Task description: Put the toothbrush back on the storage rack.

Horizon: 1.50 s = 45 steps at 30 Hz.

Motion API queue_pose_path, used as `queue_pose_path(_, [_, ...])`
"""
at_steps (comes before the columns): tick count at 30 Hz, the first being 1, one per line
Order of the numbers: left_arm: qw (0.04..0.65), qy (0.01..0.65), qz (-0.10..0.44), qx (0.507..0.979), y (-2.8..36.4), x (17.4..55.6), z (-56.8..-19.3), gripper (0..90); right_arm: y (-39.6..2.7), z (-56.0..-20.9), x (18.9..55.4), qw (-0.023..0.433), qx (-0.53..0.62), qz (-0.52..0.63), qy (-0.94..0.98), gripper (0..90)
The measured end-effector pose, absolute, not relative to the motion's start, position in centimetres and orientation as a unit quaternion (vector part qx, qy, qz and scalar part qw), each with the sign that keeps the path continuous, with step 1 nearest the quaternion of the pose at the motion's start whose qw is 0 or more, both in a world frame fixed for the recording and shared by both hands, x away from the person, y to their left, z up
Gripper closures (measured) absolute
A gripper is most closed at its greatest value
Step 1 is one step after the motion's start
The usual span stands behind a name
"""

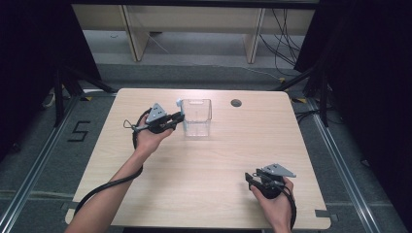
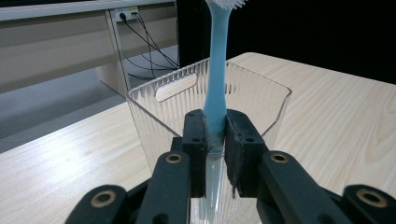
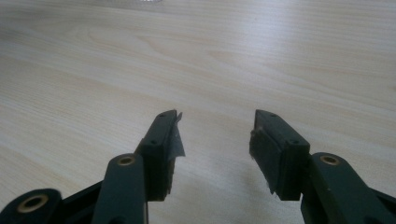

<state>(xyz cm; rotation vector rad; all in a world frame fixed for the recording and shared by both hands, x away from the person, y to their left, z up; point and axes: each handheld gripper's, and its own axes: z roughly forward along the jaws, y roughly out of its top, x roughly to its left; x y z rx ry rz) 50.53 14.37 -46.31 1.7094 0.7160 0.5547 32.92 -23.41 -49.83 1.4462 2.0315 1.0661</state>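
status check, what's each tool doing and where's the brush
Left tool shut on blue brush, upright beside the clear bin. Right tool open, empty, over bare table. Nothing in the way.

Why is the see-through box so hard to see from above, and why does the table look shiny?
In the high view the clear box is small and lets the pale table show through; in the left gripper view its ribbed walls catch light behind the blue brush, sharp and close; in the right gripper view a soft glare whitens the far wood, which blurs.
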Motion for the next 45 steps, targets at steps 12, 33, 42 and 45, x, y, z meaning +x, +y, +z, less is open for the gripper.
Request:
queue_pose_path(12, [0.564, 0.305, 0.235, 0.731, 14.38, 50.62, -46.41, 78.0, -23.32, -49.96, 32.97, 0.207, 0.522, 0.387, 0.732, 51.3])
queue_pose_path(33, [0.563, 0.313, 0.24, 0.727, 14.63, 50.51, -46.07, 74.6, -23.28, -49.98, 32.97, 0.206, 0.523, 0.385, 0.731, 51.1])
queue_pose_path(42, [0.569, 0.318, 0.241, 0.719, 14.7, 50.18, -45.8, 64.9, -23.31, -49.98, 32.99, 0.208, 0.521, 0.385, 0.733, 51.1])
queue_pose_path(45, [0.572, 0.321, 0.242, 0.715, 14.85, 50.01, -45.6, 60.6, -23.31, -49.98, 32.98, 0.208, 0.522, 0.385, 0.732, 51.0])
